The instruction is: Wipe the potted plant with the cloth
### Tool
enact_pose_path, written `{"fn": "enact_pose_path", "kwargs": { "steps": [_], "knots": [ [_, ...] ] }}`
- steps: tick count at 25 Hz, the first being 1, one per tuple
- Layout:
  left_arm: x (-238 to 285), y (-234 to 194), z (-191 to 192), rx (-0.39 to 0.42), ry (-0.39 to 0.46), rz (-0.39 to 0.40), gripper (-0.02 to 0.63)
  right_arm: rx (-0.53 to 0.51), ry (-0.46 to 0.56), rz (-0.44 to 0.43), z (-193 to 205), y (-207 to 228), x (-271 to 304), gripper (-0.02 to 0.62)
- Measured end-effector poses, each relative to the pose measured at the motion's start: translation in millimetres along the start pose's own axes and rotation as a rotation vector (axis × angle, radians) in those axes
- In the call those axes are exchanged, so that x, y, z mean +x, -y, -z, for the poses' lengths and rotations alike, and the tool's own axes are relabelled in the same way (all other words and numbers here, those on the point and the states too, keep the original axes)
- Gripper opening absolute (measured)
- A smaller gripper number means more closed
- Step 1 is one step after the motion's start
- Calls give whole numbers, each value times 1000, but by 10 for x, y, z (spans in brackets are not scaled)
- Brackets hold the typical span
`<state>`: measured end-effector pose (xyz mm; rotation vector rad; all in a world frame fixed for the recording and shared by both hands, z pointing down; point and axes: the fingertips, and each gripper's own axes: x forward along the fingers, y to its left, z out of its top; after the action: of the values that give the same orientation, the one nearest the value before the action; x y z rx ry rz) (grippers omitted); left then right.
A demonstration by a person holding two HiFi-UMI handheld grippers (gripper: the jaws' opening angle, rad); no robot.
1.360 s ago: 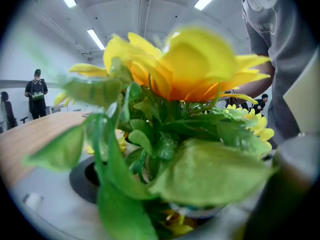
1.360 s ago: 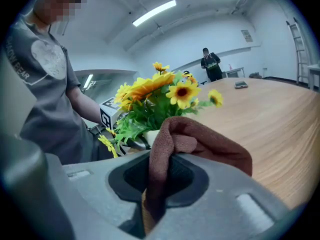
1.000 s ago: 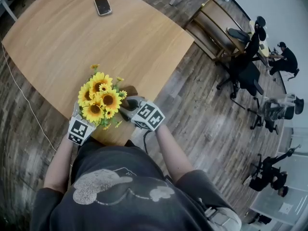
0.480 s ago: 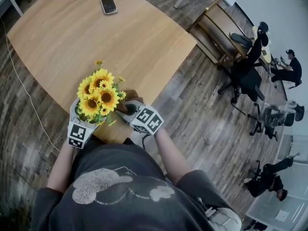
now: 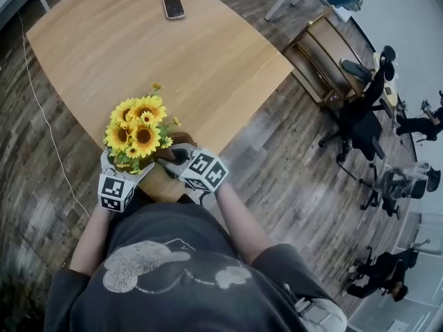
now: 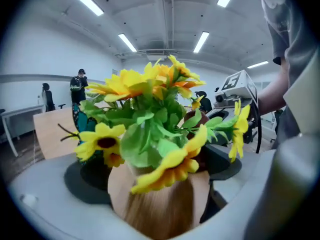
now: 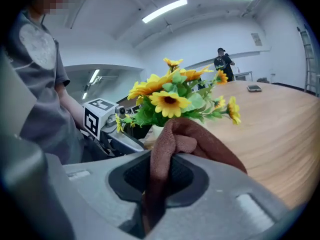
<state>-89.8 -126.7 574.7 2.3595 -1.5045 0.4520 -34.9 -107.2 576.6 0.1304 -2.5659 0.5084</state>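
The left hand-held gripper [image 5: 127, 166] has just opened wider around the potted plant [image 5: 135, 126]; beside it, the right hand-held gripper [image 5: 172, 159] pinches the cloth [image 7: 190, 136].

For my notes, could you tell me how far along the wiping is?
Done: brown cloth clamped in the right gripper. In hand: the jaws of the left gripper, around the pot, have just been opening. Remaining: wiping the potted plant; the cloth is beside it.
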Motion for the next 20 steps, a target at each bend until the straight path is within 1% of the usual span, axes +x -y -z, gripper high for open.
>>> {"fn": "enact_pose_path", "kwargs": {
  "steps": [2, 4, 8, 10, 12, 15, 18, 20],
  "knots": [
    [9, -52, -4, -13, 9, -27, 618, 15, 10, 27, 1, 91, -110, 48],
    [53, -62, -42, -27, 16, -57, 618, 15, 2, 81, 29, 266, -264, 49],
    [174, -105, -155, -124, 40, -127, 617, -50, -36, 188, -38, 656, -519, 49],
    [216, -127, -199, -137, 44, -148, 599, -93, -49, 214, -147, 793, -559, 48],
    [229, -133, -216, -126, 40, -152, 553, -131, -64, 222, -256, 875, -517, 49],
    [238, -113, -241, -114, 38, -142, 519, -194, -126, 209, -316, 998, -393, 49],
    [240, -82, -249, -100, 35, -108, 484, -265, -206, 184, -312, 1159, -257, 49],
    [238, -84, -242, -90, 32, -73, 474, -283, -216, 166, -404, 1226, -160, 49]
  ]
}}
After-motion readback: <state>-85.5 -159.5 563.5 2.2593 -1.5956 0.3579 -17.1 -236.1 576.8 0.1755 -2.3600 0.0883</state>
